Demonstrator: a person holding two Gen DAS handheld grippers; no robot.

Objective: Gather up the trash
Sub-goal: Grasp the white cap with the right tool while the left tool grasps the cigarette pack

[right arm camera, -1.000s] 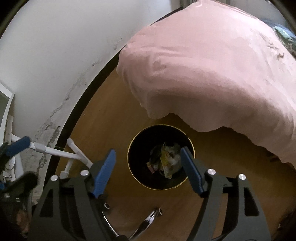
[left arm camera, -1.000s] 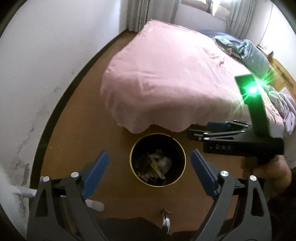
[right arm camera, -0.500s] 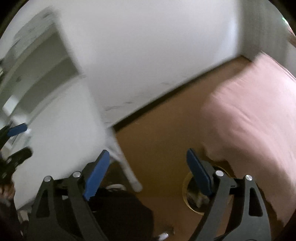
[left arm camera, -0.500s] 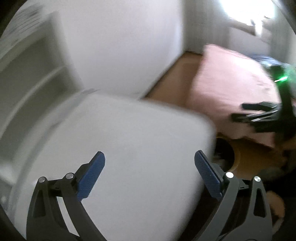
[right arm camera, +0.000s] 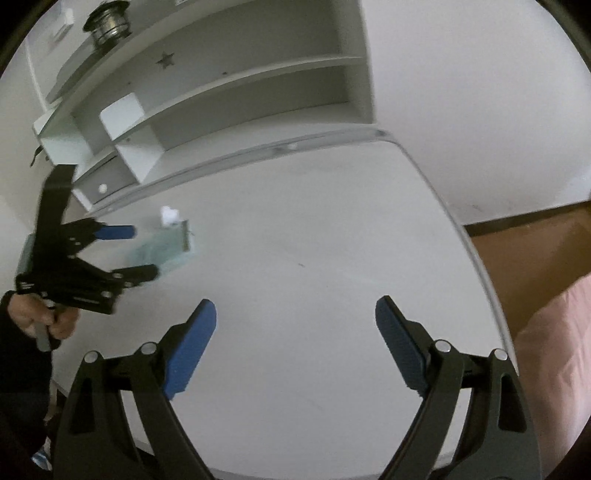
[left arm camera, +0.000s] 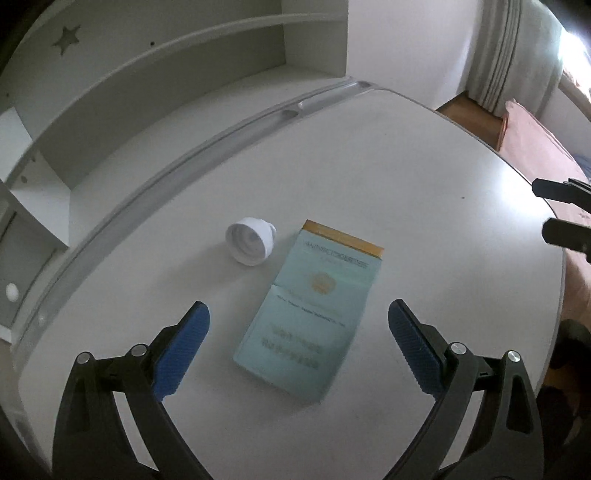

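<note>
A flat pale-blue packet (left arm camera: 314, 314) with an orange end strip lies on the white desk (left arm camera: 406, 177). A white plastic cap (left arm camera: 250, 240) lies just to its left, open side up. My left gripper (left arm camera: 299, 332) is open and empty, hovering over the packet's near end. In the right wrist view the left gripper (right arm camera: 142, 251) shows at the left over the packet (right arm camera: 166, 251), with the cap (right arm camera: 169, 215) beyond. My right gripper (right arm camera: 295, 328) is open and empty over bare desk (right arm camera: 314, 240); its tips (left arm camera: 554, 210) show at the left wrist view's right edge.
White shelves (left arm camera: 166, 74) stand along the desk's back edge, with a metal object (right arm camera: 109, 16) on top. The brown floor (right arm camera: 528, 251) and the pink bed (right arm camera: 554, 350) lie off the desk's right edge. Curtains (left arm camera: 517, 55) hang at the far right.
Both grippers swung up and left from the trash bin on the floor to the white desk. The bin has left view; the packet and cap have come into view. Both grippers stayed open.
</note>
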